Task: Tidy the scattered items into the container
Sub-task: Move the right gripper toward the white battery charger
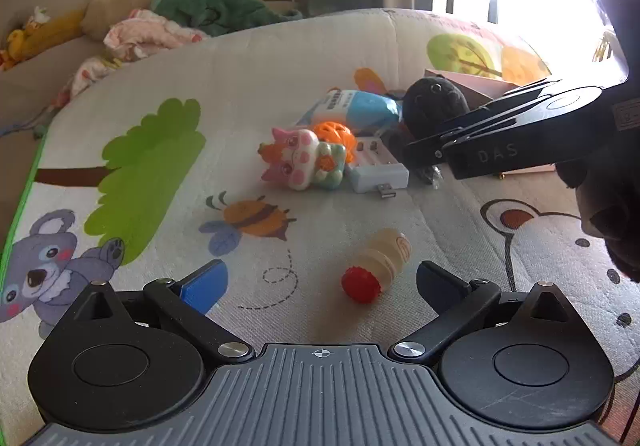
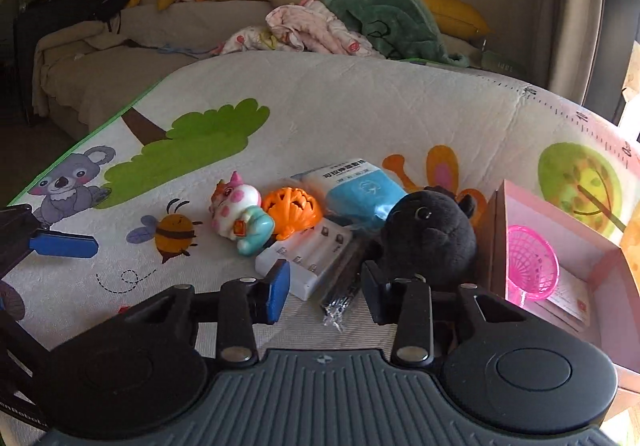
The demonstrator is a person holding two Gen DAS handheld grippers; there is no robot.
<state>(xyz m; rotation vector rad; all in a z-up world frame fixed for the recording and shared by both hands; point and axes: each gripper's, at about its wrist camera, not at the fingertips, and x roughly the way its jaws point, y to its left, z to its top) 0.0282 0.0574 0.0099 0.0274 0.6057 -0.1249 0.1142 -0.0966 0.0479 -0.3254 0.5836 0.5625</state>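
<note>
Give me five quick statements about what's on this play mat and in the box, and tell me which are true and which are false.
1. The small bottle with the red cap lies on its side on the mat. True.
2. The pink box is empty. False: a pink mesh basket sits inside it.
3. The black plush toy lies next to the box. True.
4. The orange ball sits far from the other toys. False: it is right beside the cat figure and the white charger.
5. The left gripper is clamped on the bottle. False: its jaws are open, with the bottle lying between them untouched.
</note>
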